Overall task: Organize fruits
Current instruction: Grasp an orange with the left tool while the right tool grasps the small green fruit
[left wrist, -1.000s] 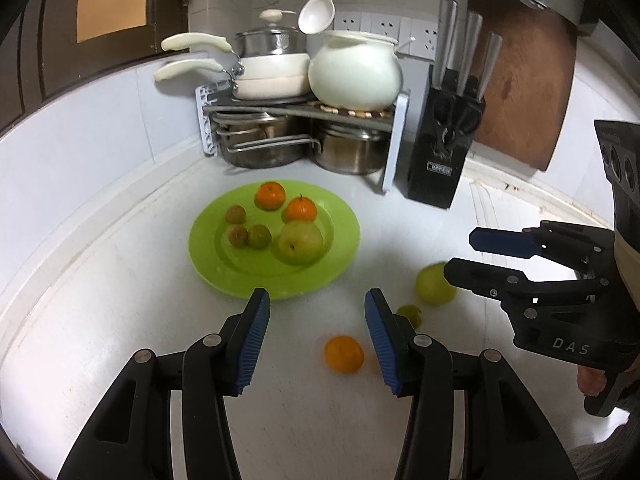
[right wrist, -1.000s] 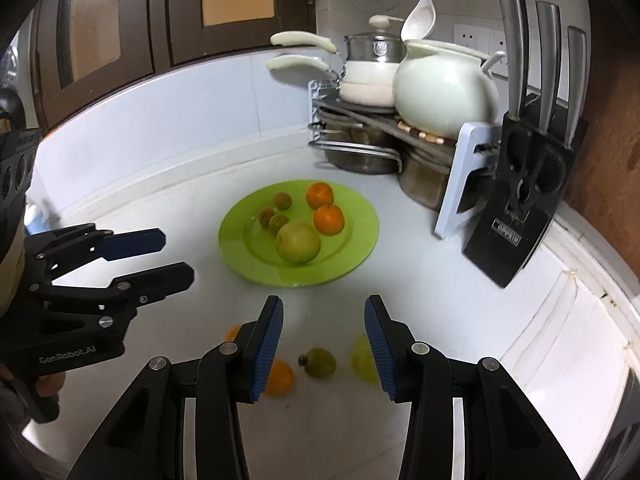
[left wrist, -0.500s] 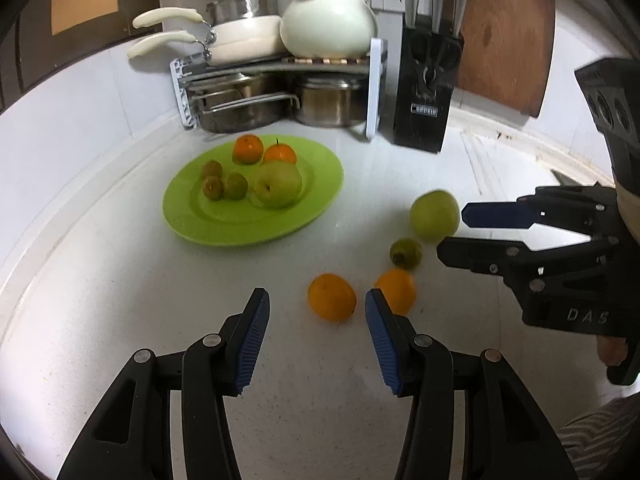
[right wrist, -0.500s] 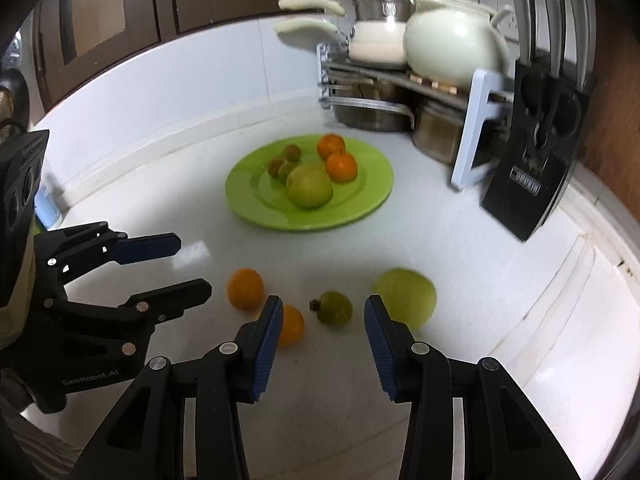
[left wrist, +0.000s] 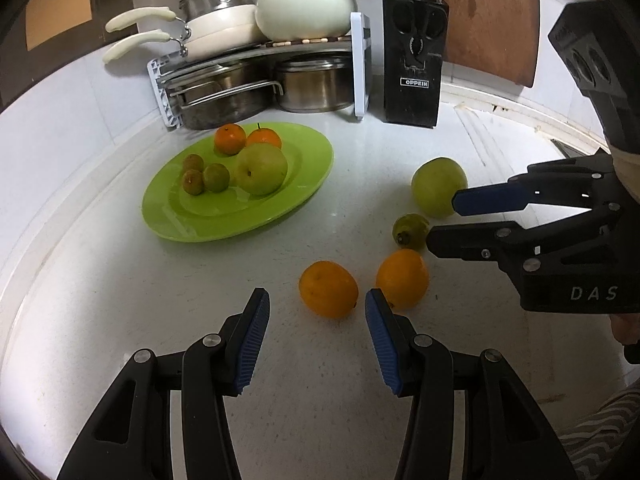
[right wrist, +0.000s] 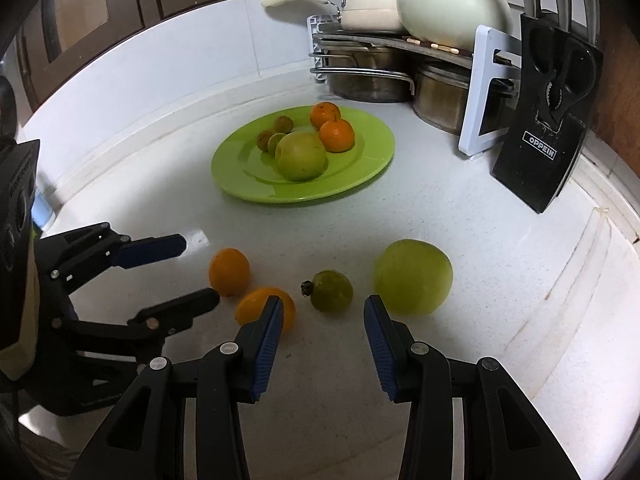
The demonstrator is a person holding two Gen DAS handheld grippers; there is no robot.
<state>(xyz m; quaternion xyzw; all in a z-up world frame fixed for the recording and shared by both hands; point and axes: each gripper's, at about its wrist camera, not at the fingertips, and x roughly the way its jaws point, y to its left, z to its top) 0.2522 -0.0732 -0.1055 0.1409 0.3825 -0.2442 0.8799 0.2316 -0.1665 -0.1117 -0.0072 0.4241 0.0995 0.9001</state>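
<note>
A green plate (left wrist: 304, 196) (right wrist: 372, 168) holds two oranges, a green pear and three small fruits. On the counter lie two oranges (left wrist: 328, 289) (left wrist: 402, 278), a small green fruit (left wrist: 410, 231) and a big green pear (left wrist: 439, 186). My left gripper (left wrist: 318, 304) is open, its fingertips just short of the nearer orange (right wrist: 229, 266). My right gripper (right wrist: 320, 308) is open and low, in line with the small green fruit (right wrist: 332, 291), with the other orange (right wrist: 266, 307) by its left finger and the pear (right wrist: 413, 277) by its right finger.
A rack with pots and a white kettle (left wrist: 276, 60) stands behind the plate. A black knife block (left wrist: 414, 64) (right wrist: 548, 120) and a wooden board (left wrist: 492, 20) stand at the back right. The counter's raised edge runs along the right.
Both grippers have moved down and forward toward the loose fruits, which now appear larger and closer. Both stay open.
</note>
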